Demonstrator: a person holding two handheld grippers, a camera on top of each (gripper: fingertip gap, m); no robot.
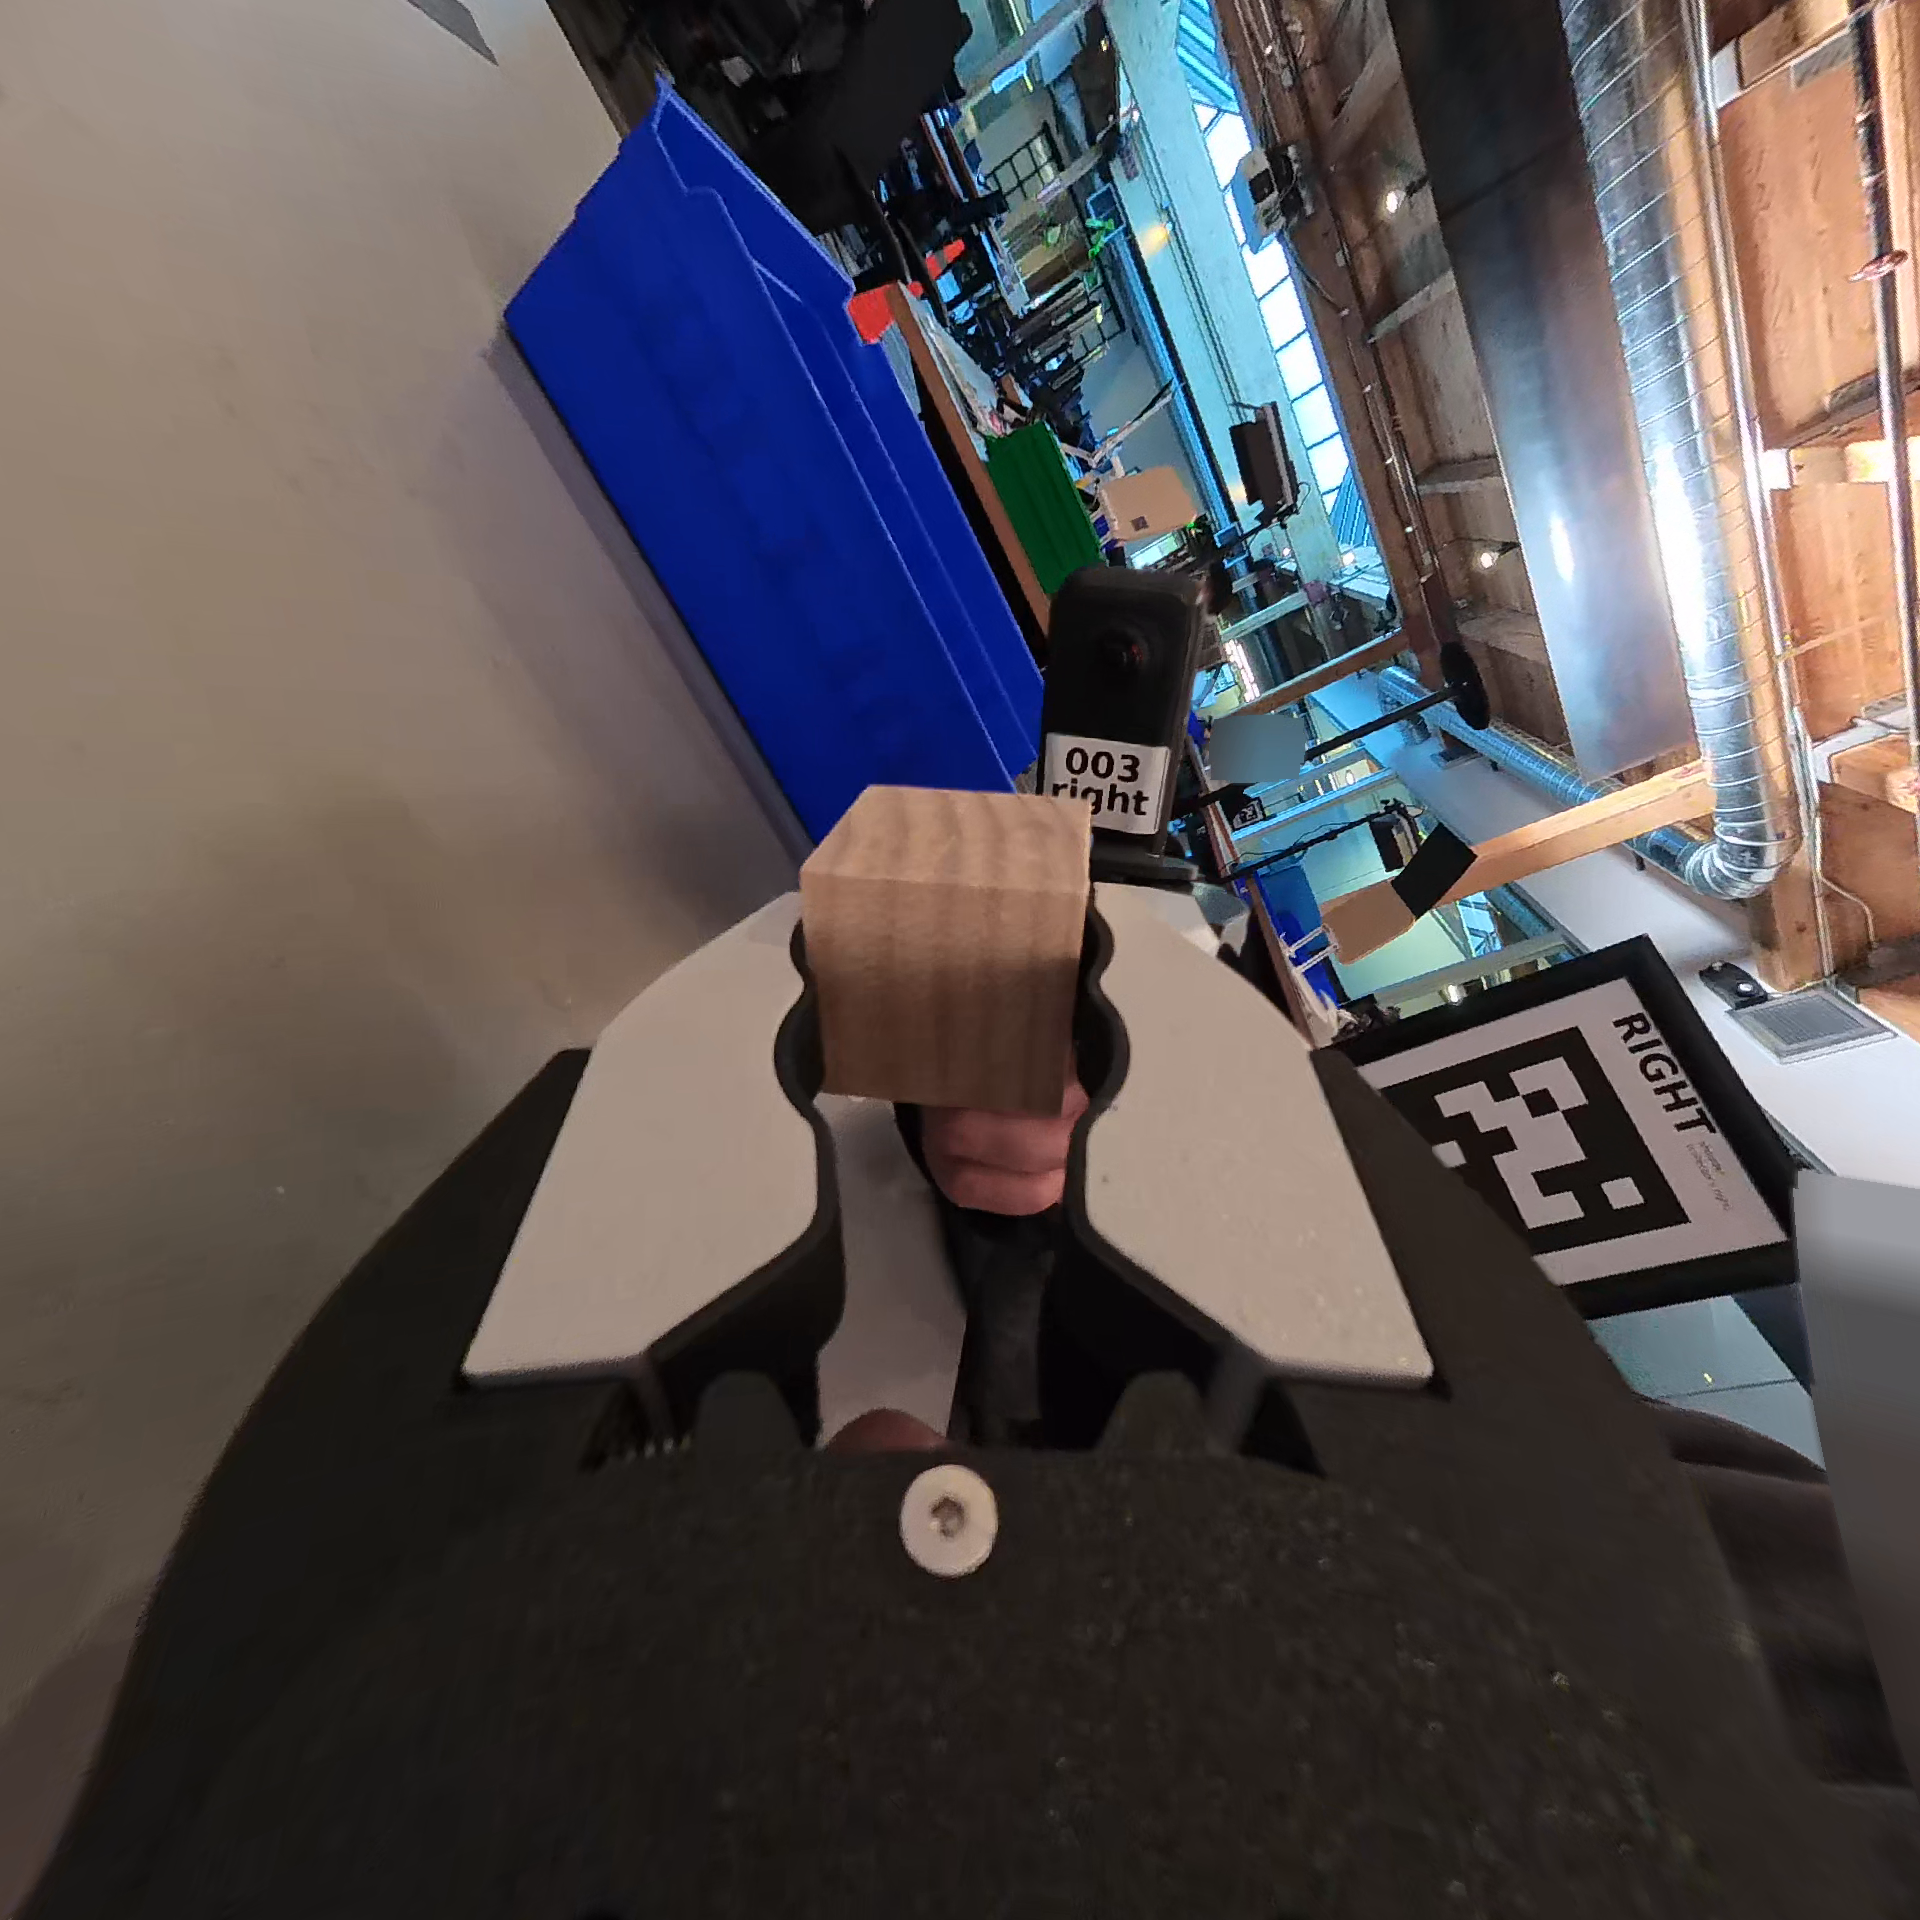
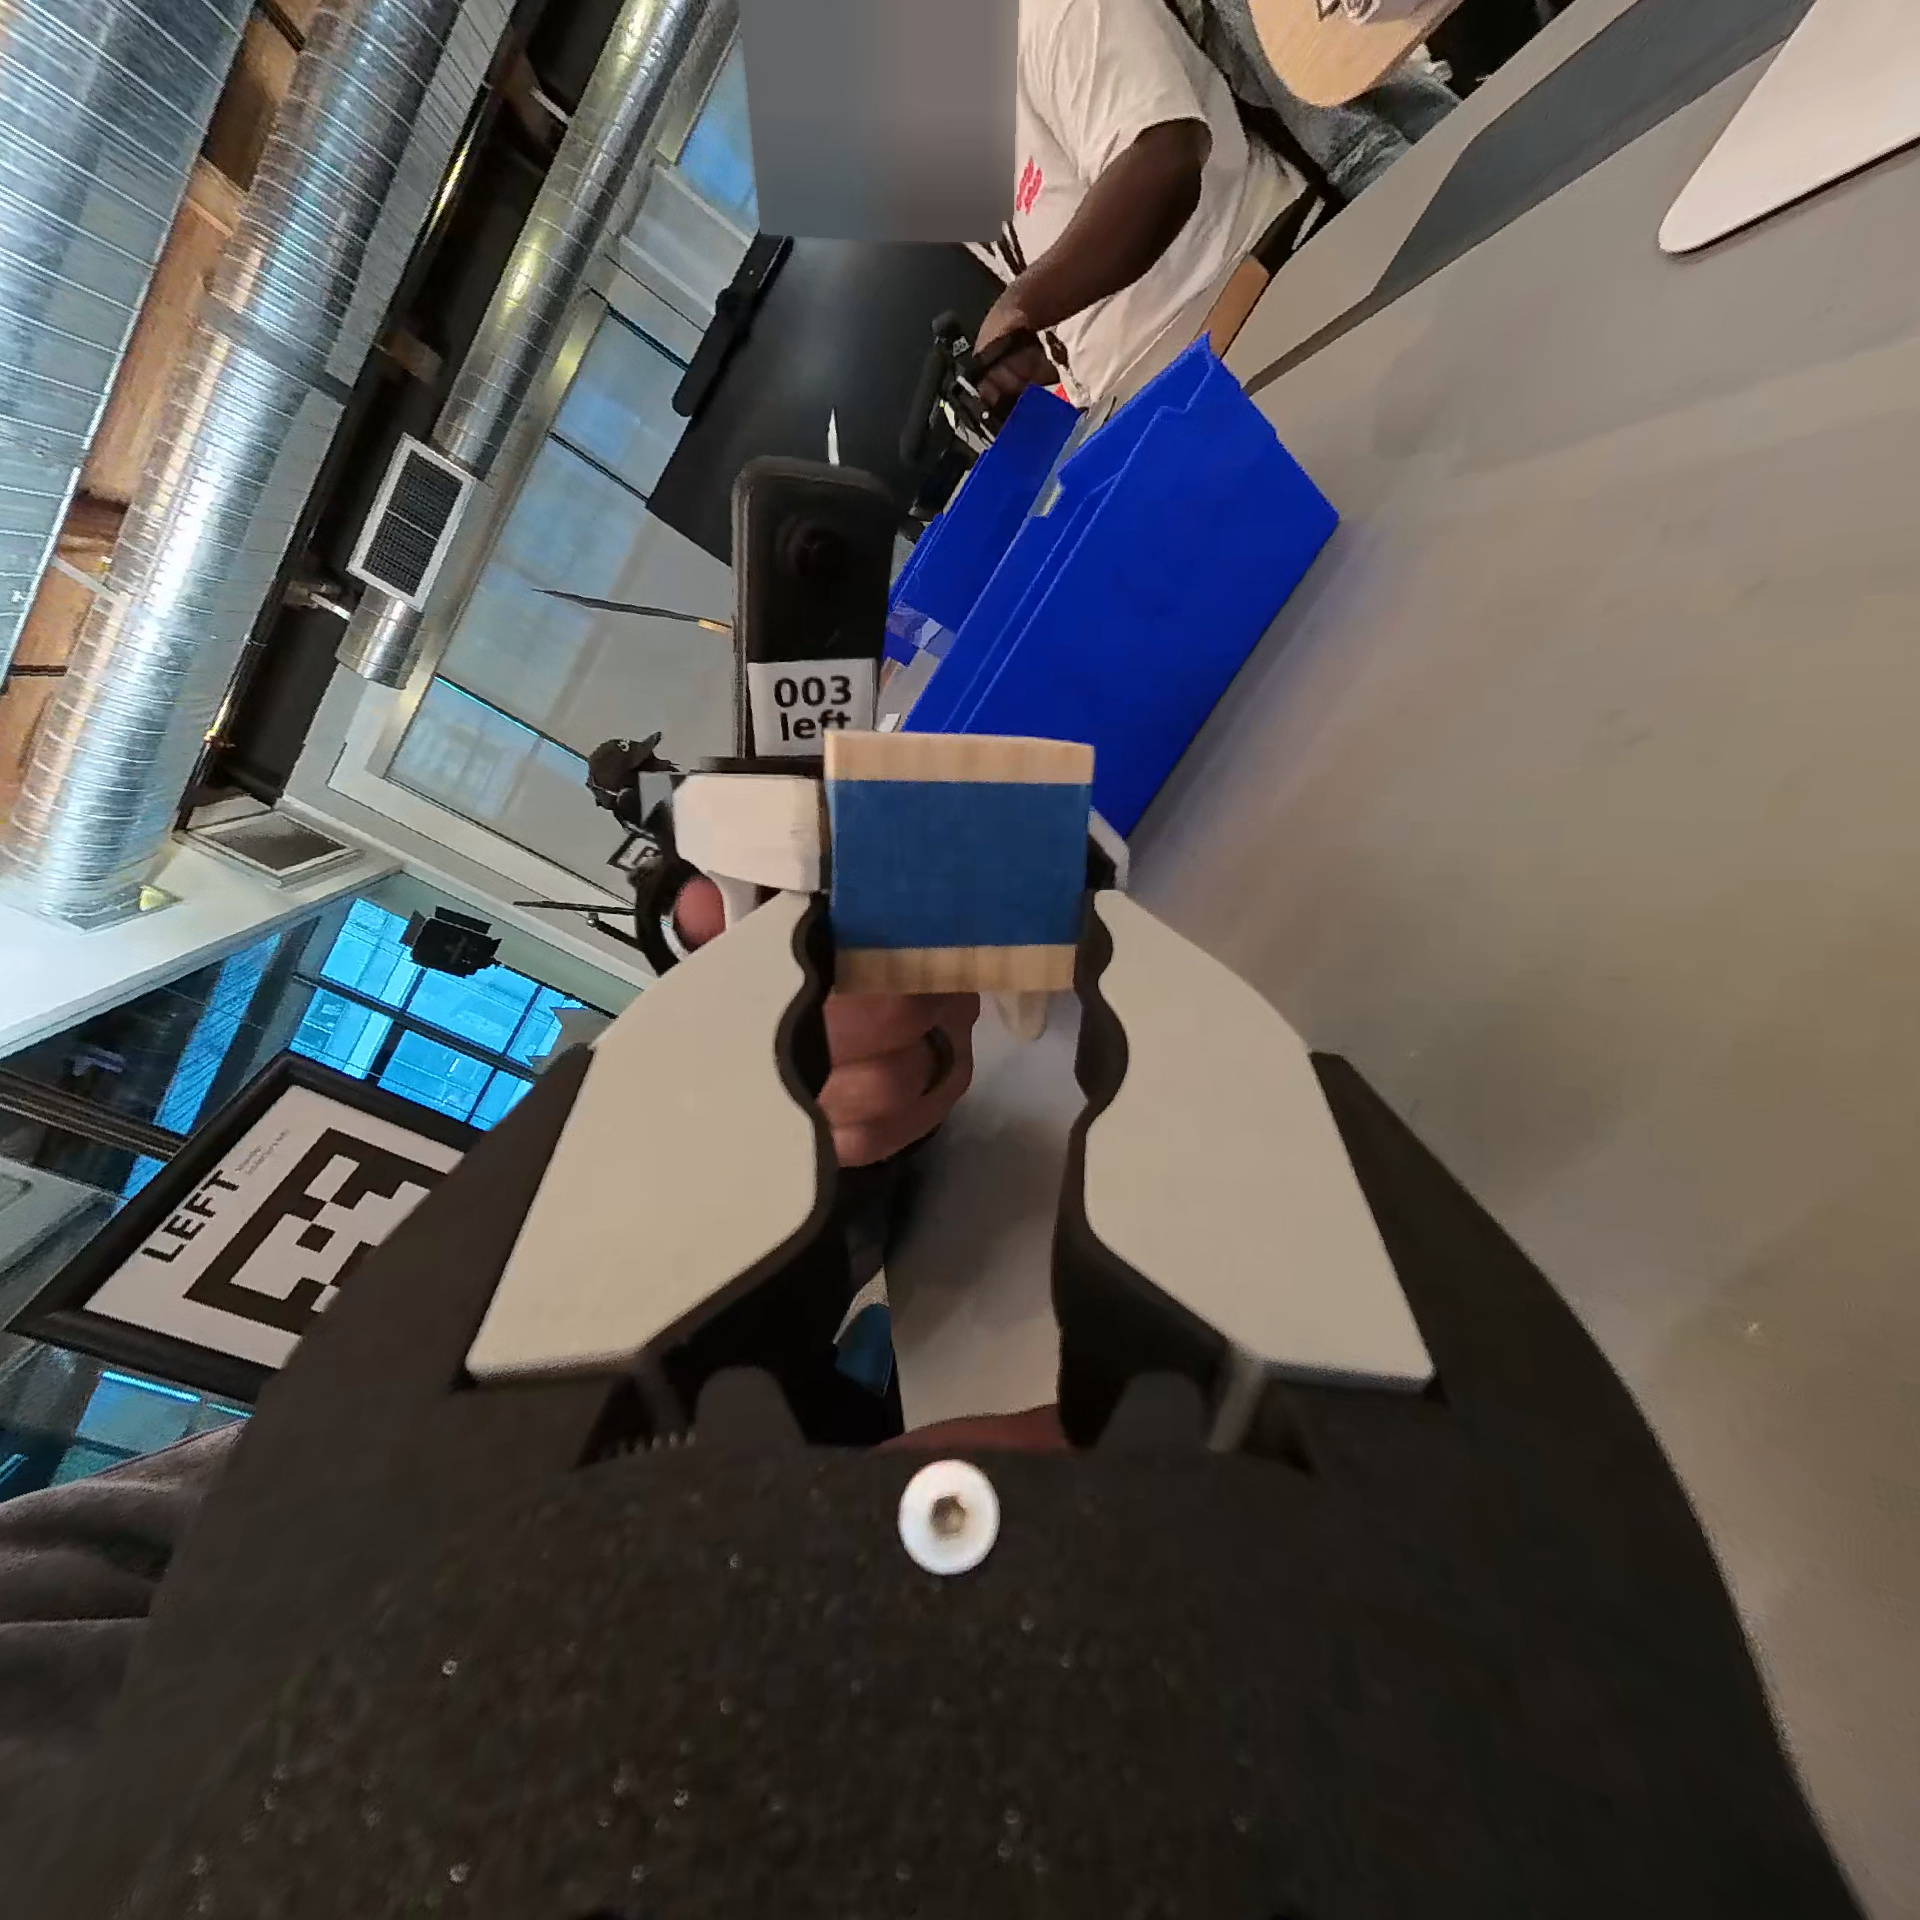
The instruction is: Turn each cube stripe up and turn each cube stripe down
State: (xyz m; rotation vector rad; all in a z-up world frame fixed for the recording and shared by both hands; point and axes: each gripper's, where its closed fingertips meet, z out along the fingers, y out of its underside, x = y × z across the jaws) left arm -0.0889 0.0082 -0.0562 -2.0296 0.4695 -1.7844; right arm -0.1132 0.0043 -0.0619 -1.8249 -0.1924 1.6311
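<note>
Wood, so expect the cube (image 1: 940, 951) to be light, stiff and not fragile. Its bare faces look smooth, though, and could slip against hard fingertips. It is in the air, clear of the table (image 1: 260, 623), between your two grippers, which point at each other.

Your left gripper (image 1: 945, 997) is closed to the cube's width and grips two opposite plain faces in the notches at its tips. Seen from the right wrist, its white fingers (image 2: 748, 831) sit flush against both sides of the cube.

Your right gripper (image 2: 951, 966) is narrowed to about the same width, with its tips beside the cube's lower corners. Whether it actually presses or only brackets the cube I cannot tell.

The blue stripe (image 2: 956, 873) faces the right camera, so it appears to point sideways, neither up nor down. A quarter turn is probably still needed.

Hold it by the plain side faces, square and near the middle, and keep off the stripe, which may be slicker. A grip at the corners would let the cube pivot or pop out, so seat the tips fully before either hand lets go.
</note>
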